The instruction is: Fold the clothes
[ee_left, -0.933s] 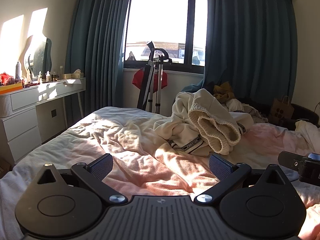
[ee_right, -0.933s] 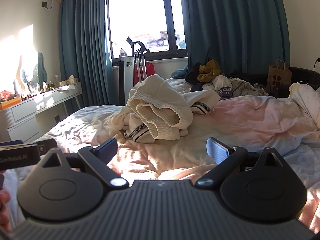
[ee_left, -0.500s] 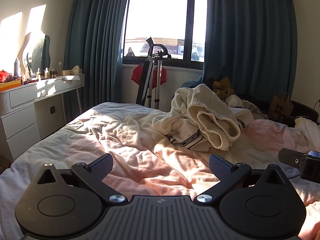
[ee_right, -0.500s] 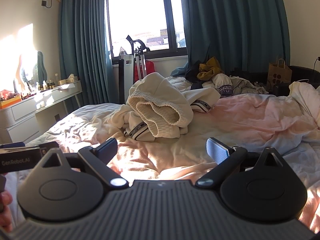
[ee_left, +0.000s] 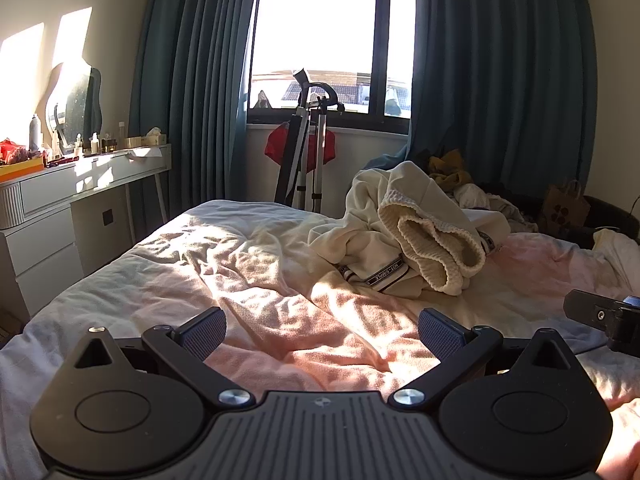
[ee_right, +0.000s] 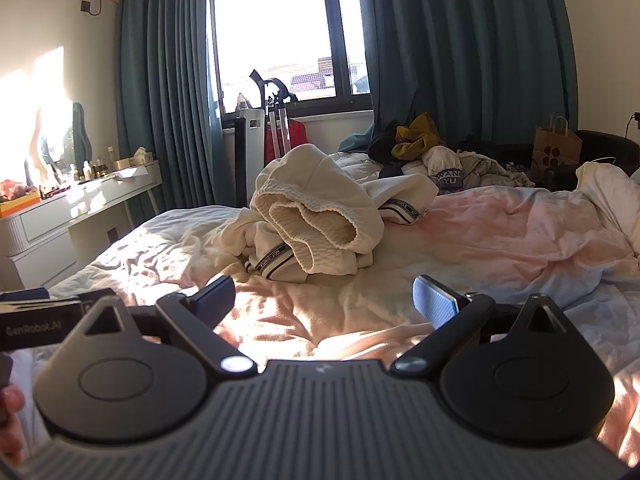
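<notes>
A crumpled cream garment (ee_left: 416, 232) with a ribbed hem and a black-lettered band lies in a heap on the bed, also in the right wrist view (ee_right: 320, 216). My left gripper (ee_left: 322, 330) is open and empty, held over the pink-white blanket (ee_left: 280, 304) short of the heap. My right gripper (ee_right: 324, 300) is open and empty, also short of the heap. The right gripper's body shows at the right edge of the left wrist view (ee_left: 604, 320).
A pile of other clothes (ee_right: 440, 156) lies at the bed's far side under teal curtains. A white dresser (ee_left: 60, 208) with bottles stands left. A folded stand (ee_left: 308, 152) leans below the window. A paper bag (ee_right: 556, 148) sits far right.
Both views have shifted slightly; the cream garment sits a little lower and nearer in the frames. Both grippers stay open and empty.
</notes>
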A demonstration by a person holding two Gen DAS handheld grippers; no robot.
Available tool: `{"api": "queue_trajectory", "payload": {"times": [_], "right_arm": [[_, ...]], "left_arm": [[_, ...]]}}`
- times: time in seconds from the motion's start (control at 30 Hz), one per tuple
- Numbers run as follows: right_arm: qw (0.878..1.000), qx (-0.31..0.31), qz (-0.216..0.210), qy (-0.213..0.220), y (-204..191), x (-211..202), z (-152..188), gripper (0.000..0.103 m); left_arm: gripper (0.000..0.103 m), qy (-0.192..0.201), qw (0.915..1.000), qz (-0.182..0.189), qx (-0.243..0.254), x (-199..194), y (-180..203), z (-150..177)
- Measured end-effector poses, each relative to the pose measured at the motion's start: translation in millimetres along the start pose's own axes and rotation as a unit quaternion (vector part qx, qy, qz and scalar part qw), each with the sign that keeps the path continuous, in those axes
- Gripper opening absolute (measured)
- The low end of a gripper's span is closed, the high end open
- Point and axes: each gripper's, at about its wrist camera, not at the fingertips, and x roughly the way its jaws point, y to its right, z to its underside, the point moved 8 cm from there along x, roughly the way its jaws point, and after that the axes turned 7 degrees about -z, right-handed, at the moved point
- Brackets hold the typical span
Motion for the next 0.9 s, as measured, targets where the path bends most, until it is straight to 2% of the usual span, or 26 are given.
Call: {"api": "queue_trajectory", "payload": {"times": [0.9], "right_arm": [[1.0, 0.012, 0.0, -0.005, 3.5, 0.3, -0.3, 0.097]], "left_arm": [[0.103, -0.007, 0.9998, 0.016, -0.005, 1.6, 1.4, 3.3]]}}
